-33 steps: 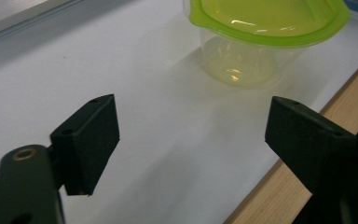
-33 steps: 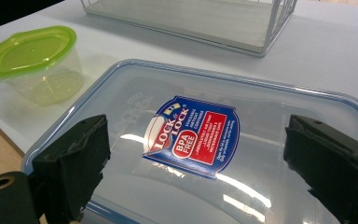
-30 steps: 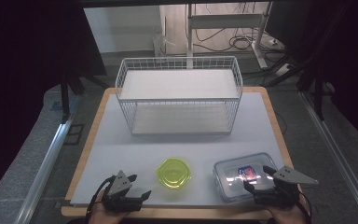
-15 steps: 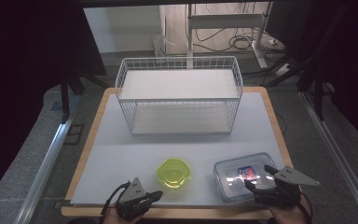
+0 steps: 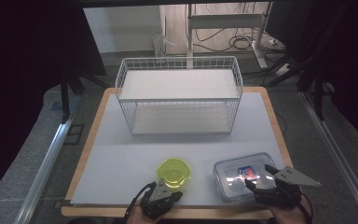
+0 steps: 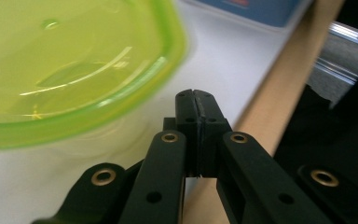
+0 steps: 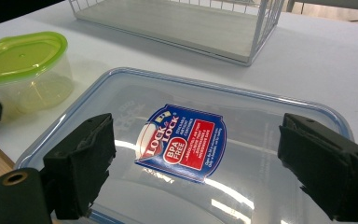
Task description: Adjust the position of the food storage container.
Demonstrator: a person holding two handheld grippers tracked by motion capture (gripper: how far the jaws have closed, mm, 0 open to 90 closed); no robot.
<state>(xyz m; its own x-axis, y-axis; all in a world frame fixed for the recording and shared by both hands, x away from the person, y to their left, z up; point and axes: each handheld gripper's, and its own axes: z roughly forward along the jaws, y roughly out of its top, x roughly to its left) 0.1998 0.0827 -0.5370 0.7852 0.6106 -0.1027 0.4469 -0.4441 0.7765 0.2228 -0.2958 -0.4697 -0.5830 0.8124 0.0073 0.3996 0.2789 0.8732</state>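
The left gripper has its jaws pressed together, empty, just beside the small clear plastic tub with the lime-green lid near the table's front edge. The right gripper stands wide over the flat clear rectangular box with the blue-rimmed lid.

Tub sits left of the box, both near the table's front edge. Rack stands behind them. Left gripper just before the tub, right gripper over the box.
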